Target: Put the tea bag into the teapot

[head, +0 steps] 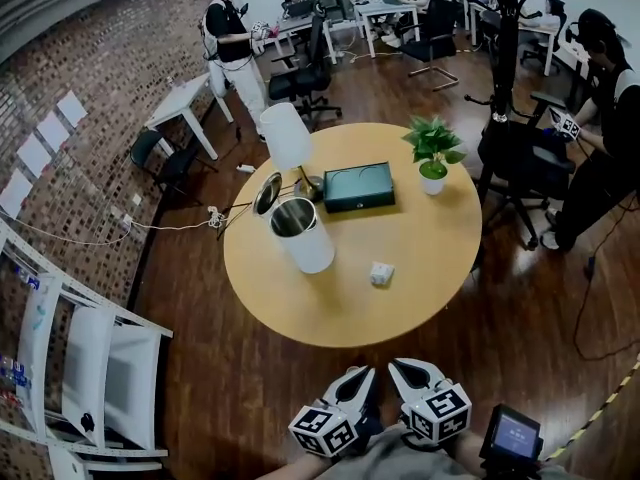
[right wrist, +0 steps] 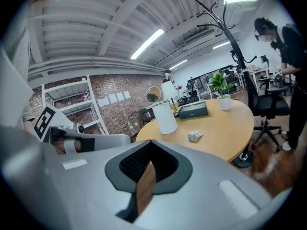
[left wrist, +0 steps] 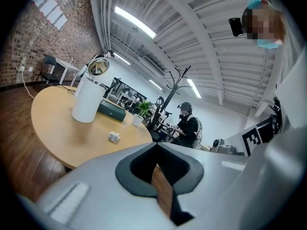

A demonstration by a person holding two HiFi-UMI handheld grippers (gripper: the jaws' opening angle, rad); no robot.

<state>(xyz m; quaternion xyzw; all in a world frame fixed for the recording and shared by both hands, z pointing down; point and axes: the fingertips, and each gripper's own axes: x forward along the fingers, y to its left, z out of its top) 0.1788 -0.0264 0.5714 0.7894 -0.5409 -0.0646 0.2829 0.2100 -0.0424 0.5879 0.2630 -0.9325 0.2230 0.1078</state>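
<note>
The tea bag (head: 381, 273), a small white packet, lies on the round wooden table (head: 340, 308) to the right of the tall white teapot (head: 303, 236), whose lid stands open. Both grippers hang side by side below the table's near edge, well short of the tea bag. My left gripper (head: 362, 375) and right gripper (head: 398, 366) are shut and hold nothing. The left gripper view has its gripper (left wrist: 156, 147) low, with the teapot (left wrist: 88, 99) and tea bag (left wrist: 114, 137) far off. The right gripper view has its gripper (right wrist: 149, 144) below the teapot (right wrist: 167, 115) and tea bag (right wrist: 194, 136).
A dark green box (head: 358, 186), a potted plant (head: 433, 153) and a white lamp (head: 286, 136) stand at the table's far side. A black office chair (head: 520, 163) and a person (head: 605, 138) are at the right, a white shelf (head: 90, 368) at the left.
</note>
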